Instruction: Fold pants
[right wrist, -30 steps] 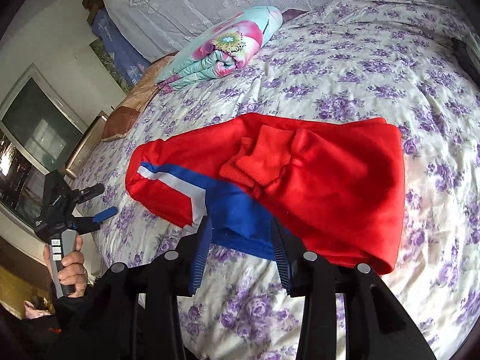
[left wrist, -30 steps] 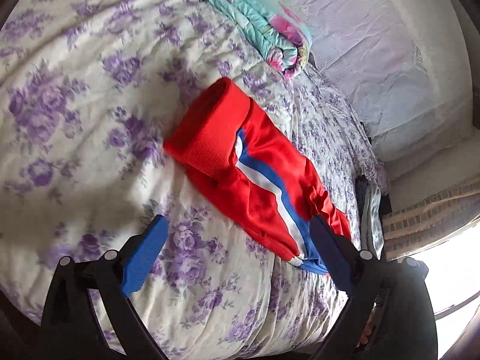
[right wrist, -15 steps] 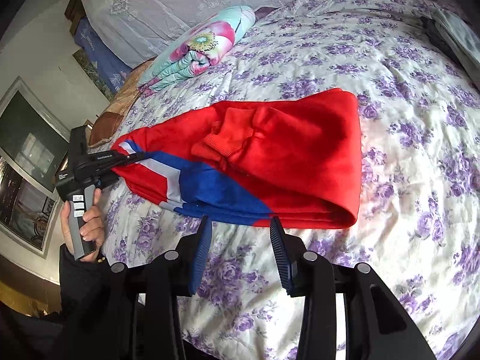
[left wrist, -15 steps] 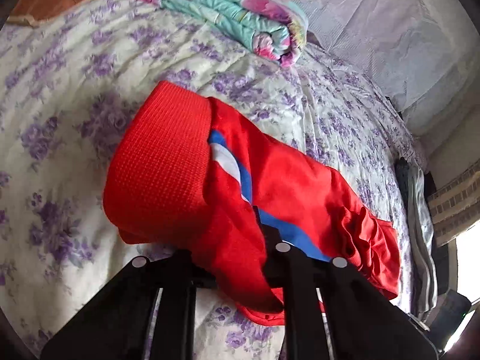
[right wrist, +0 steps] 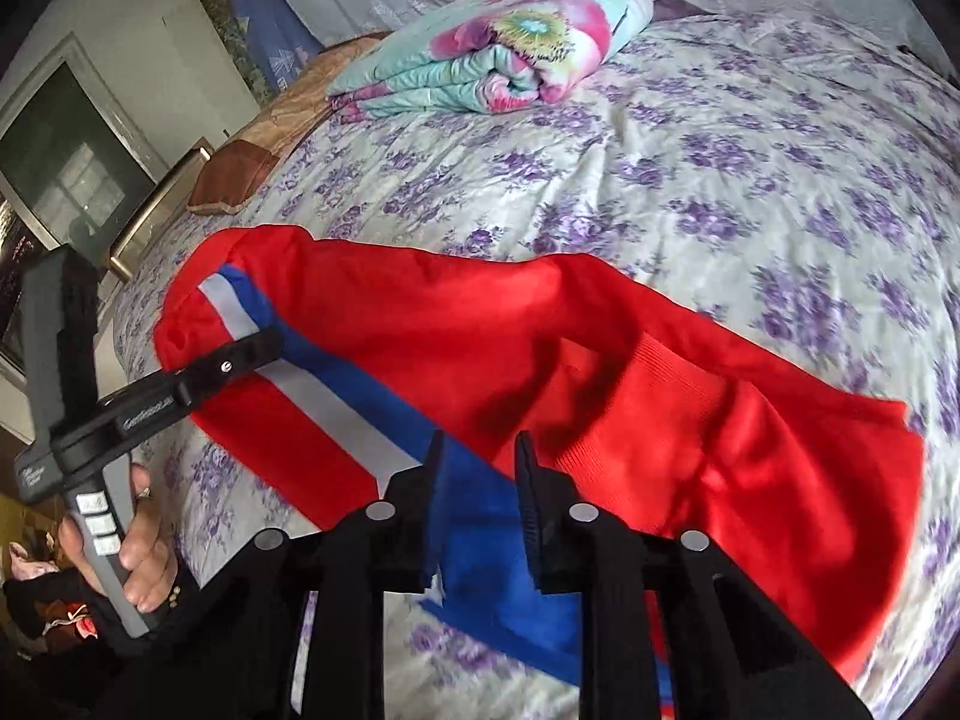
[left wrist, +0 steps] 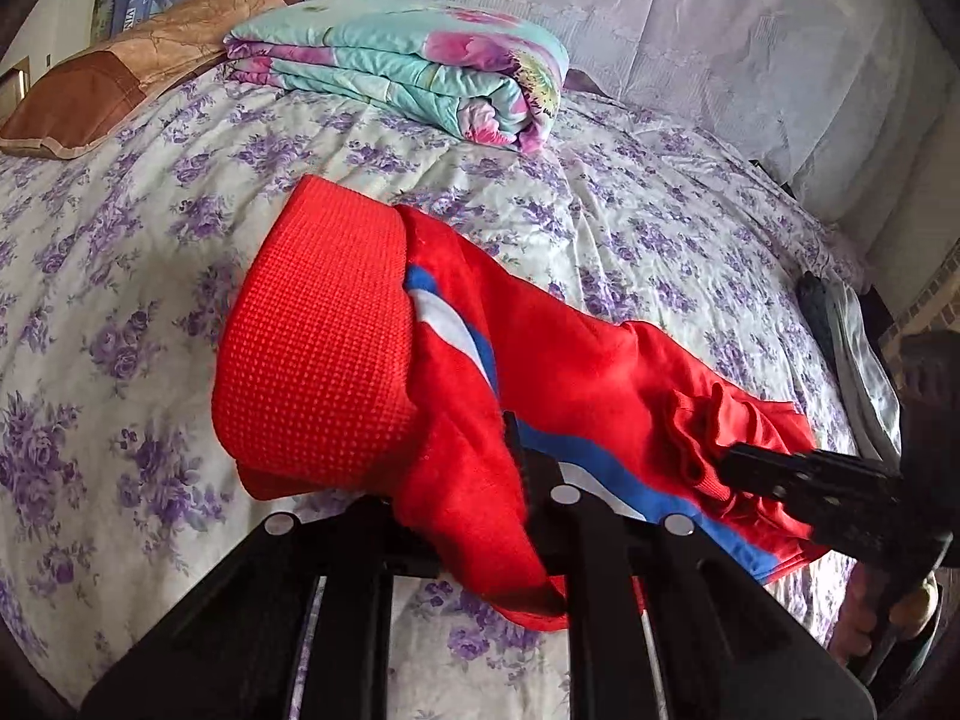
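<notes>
The red pants (left wrist: 600, 372) with a blue and white side stripe lie partly folded on the flowered bedspread (left wrist: 120, 240). Their ribbed waistband (left wrist: 324, 348) hangs toward the left wrist camera. My left gripper (left wrist: 480, 474) is shut on the cloth beside the waistband; it also shows in the right wrist view (right wrist: 240, 354), clamped on the striped end. In the right wrist view the pants (right wrist: 540, 360) stretch across the bed. My right gripper (right wrist: 480, 480) has its fingers around the blue stripe at the near edge, with a gap between the pads; it also shows in the left wrist view (left wrist: 744, 468).
A folded turquoise flowered quilt (left wrist: 408, 60) lies at the head of the bed, with a brown pillow (left wrist: 108, 84) to its left. A grey folded cloth (left wrist: 852, 348) lies at the bed's right edge. A window (right wrist: 66, 144) is at the left.
My left gripper has stayed shut on the pants and lifted that end. My right gripper has moved forward from the bare bedspread, so its fingers now straddle the blue striped edge.
</notes>
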